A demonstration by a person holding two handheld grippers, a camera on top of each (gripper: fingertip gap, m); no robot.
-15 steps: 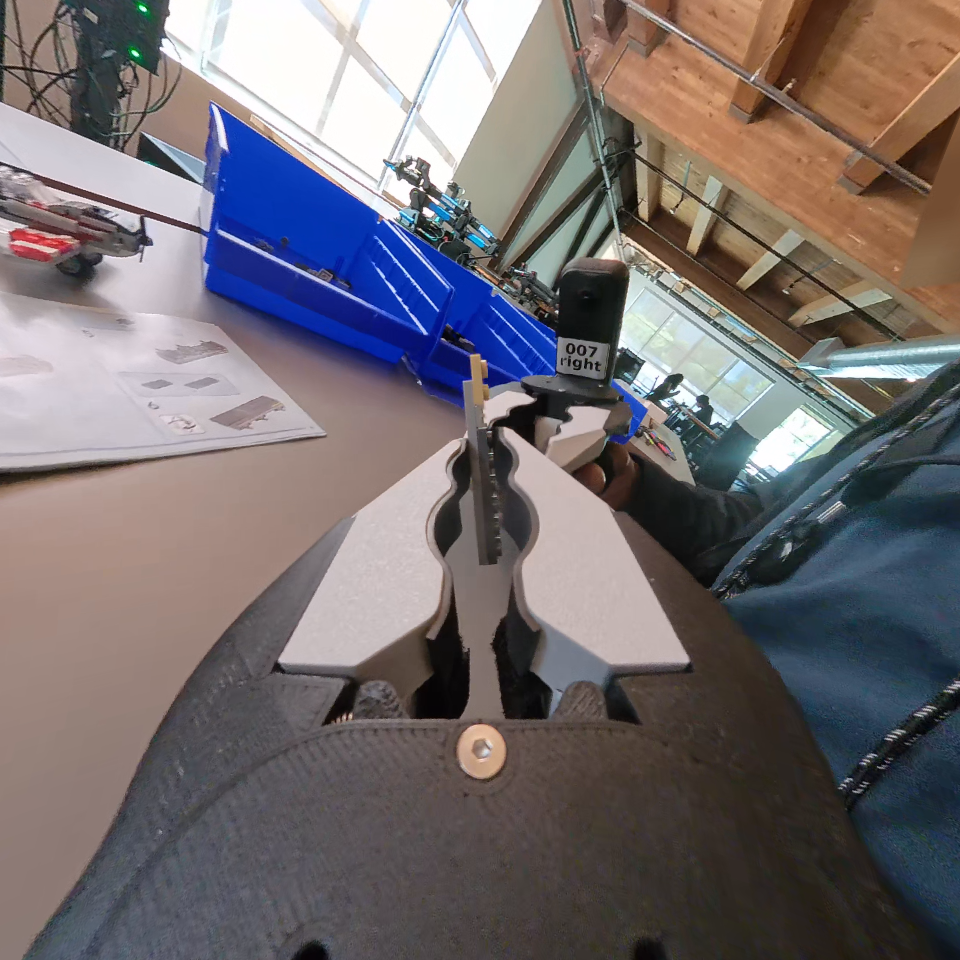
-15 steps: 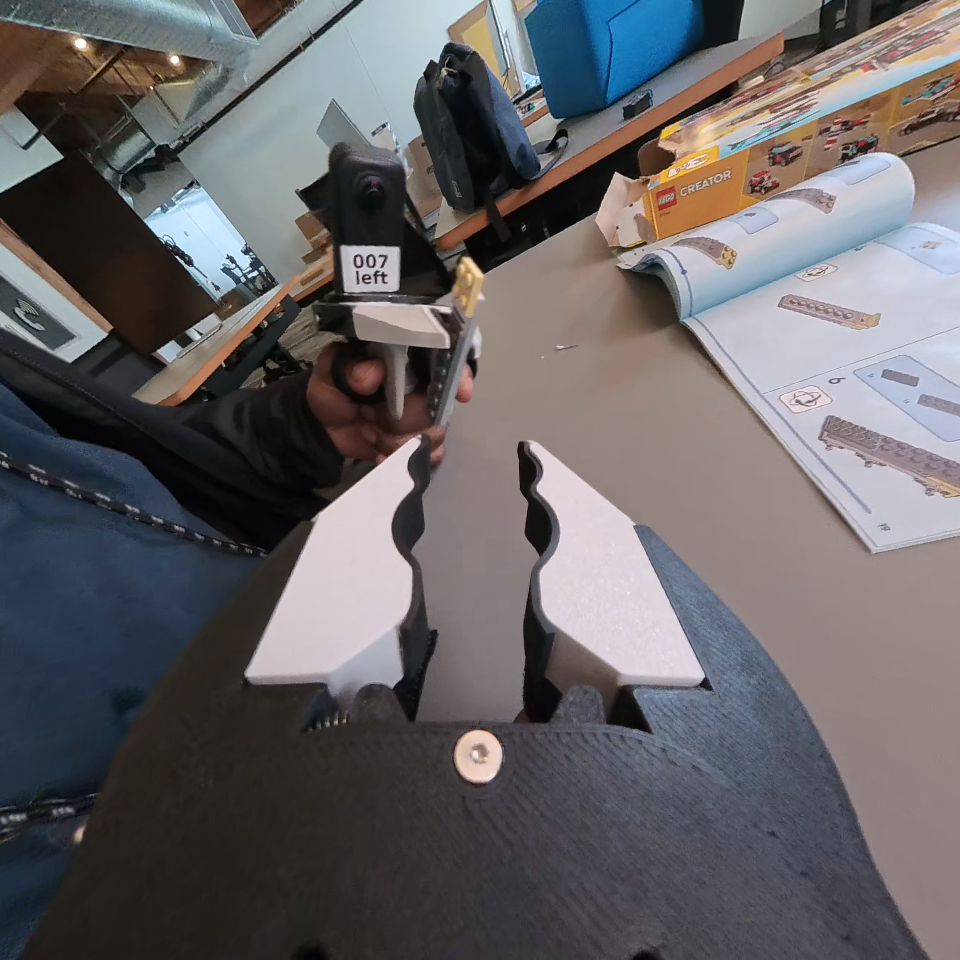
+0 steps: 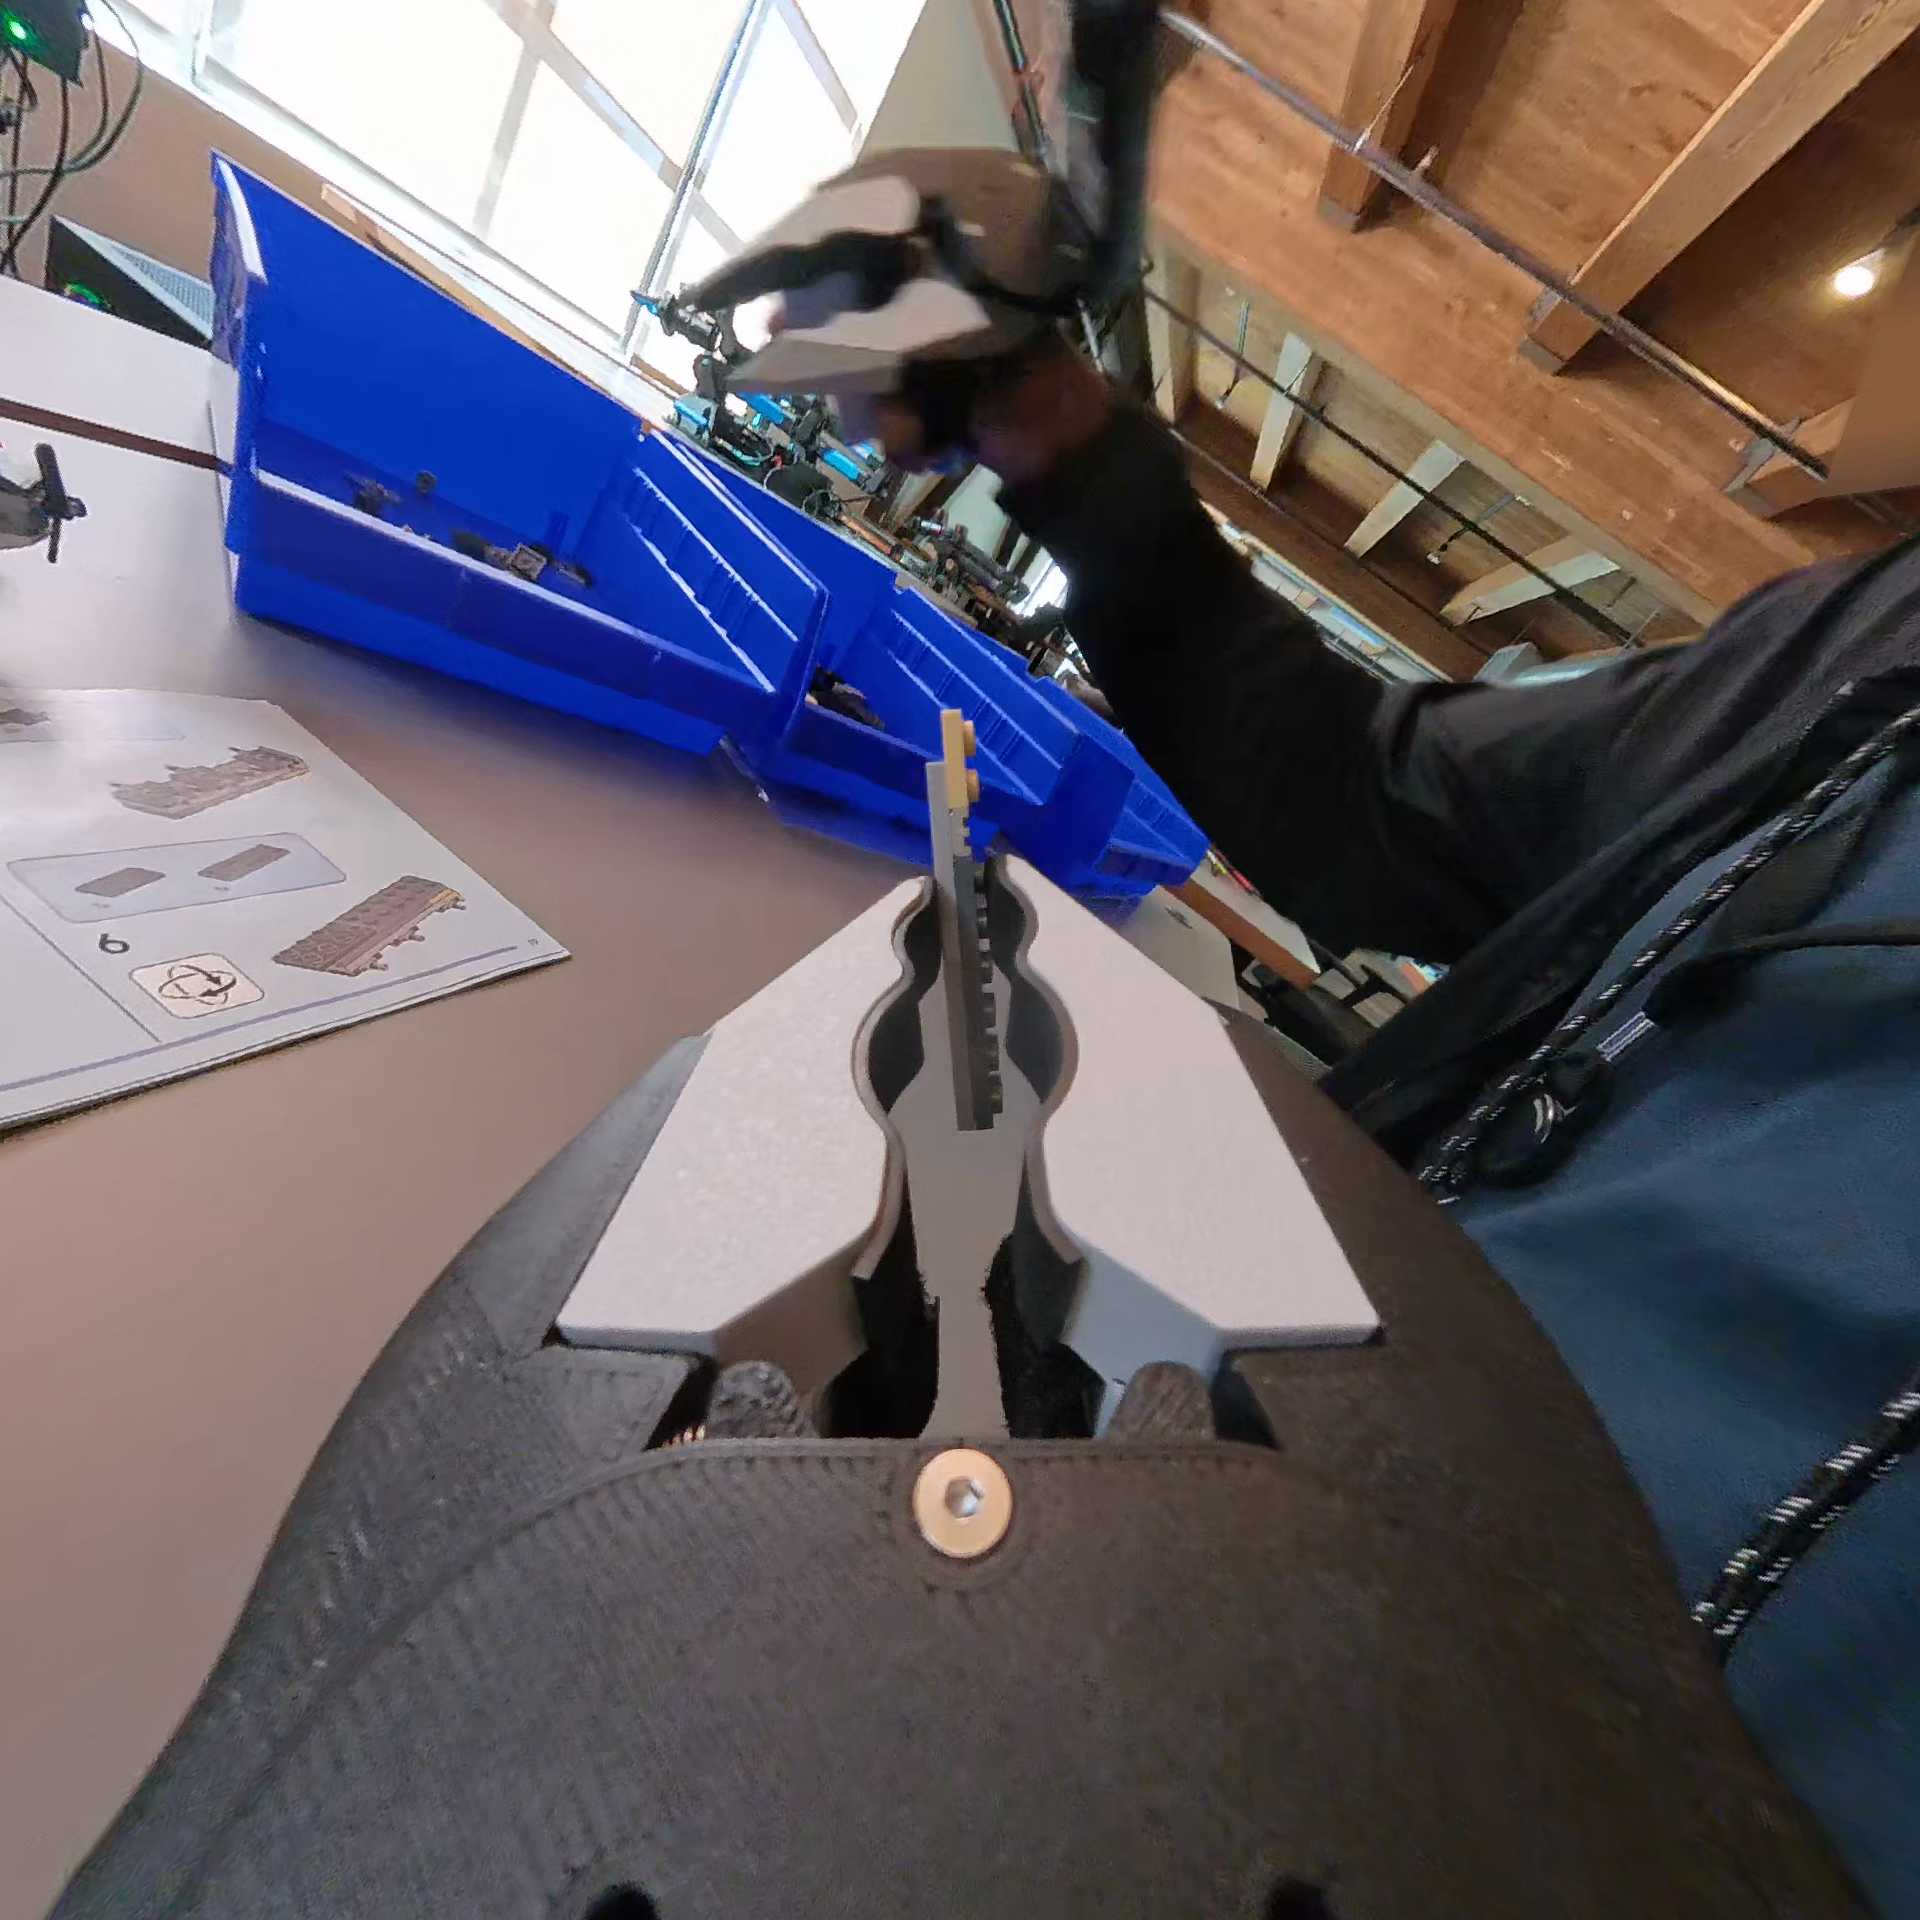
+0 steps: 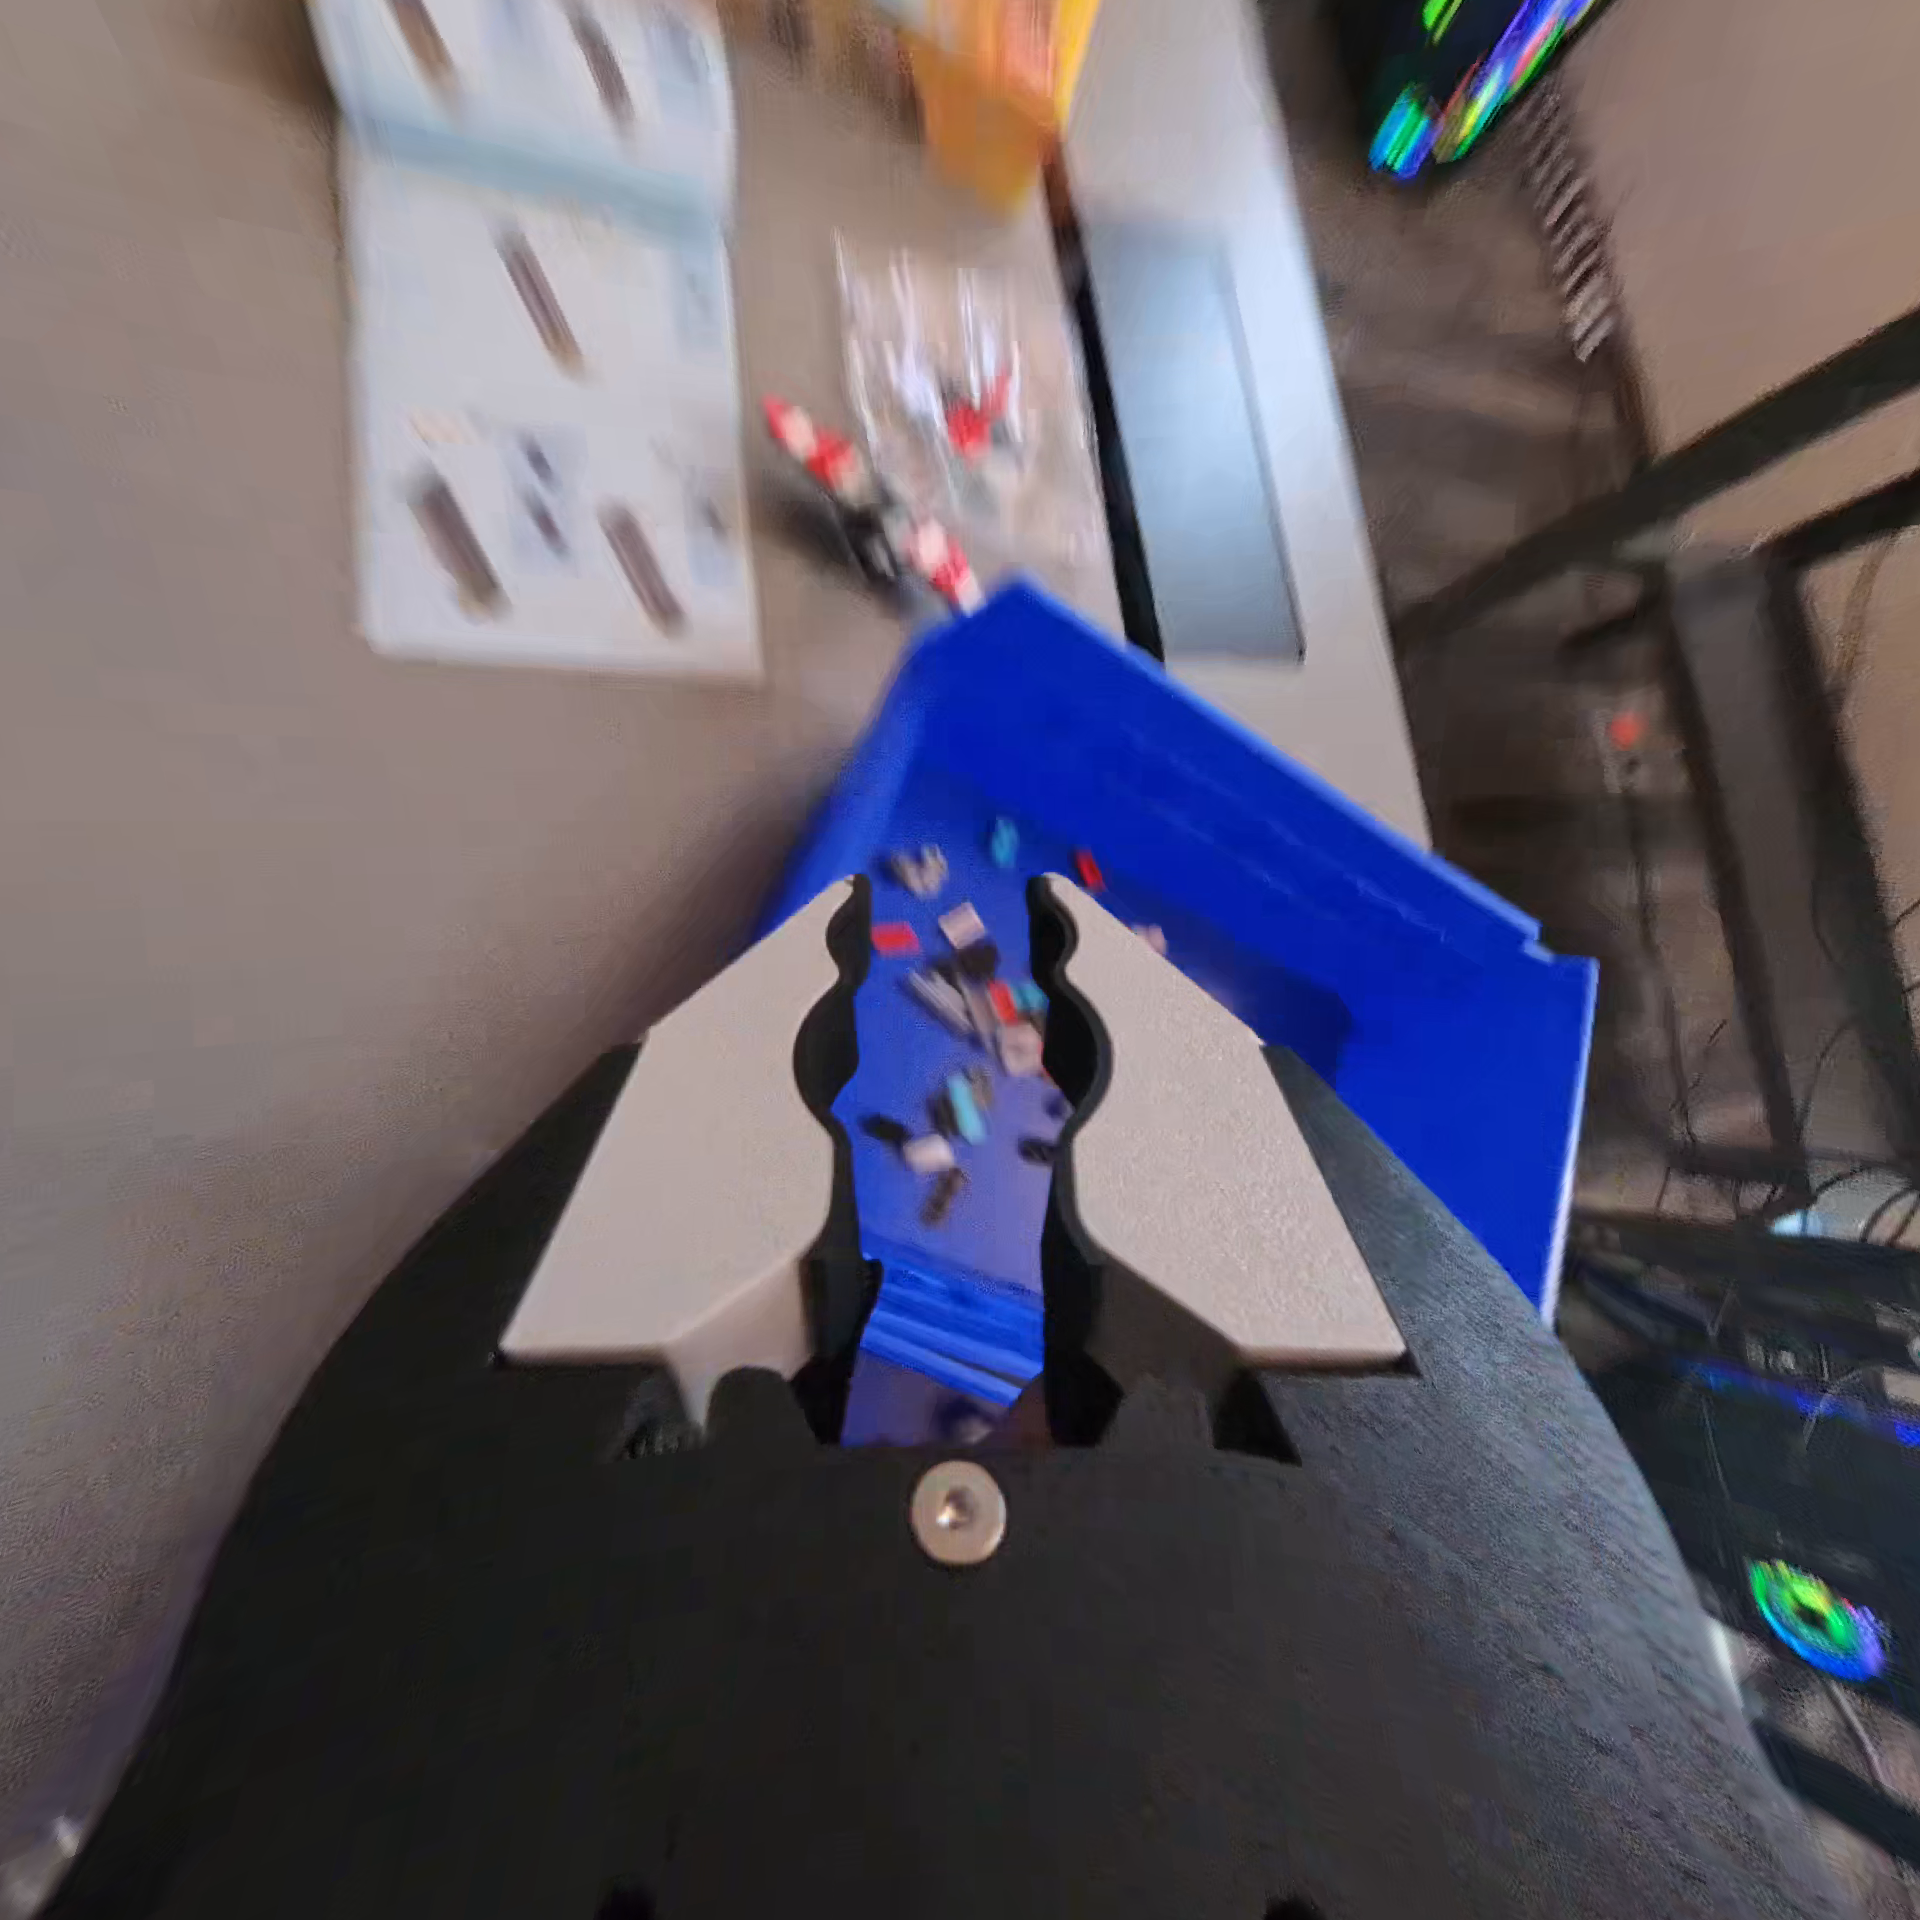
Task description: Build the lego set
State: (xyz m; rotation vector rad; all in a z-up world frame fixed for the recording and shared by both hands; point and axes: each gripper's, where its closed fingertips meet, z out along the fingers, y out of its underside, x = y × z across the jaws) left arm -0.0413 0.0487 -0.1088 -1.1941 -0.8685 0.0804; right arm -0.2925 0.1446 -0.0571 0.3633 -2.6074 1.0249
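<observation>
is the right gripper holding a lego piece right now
No, the right gripper is open and empty, its fingers apart above the loose pieces in the blue bin.

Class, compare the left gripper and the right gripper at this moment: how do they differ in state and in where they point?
The left gripper is shut on a grey lego plate assembly; the right gripper is open and empty. The left gripper sits low over the table; the right gripper points down into the blue bin of loose pieces. Both have grey jaws.
</observation>
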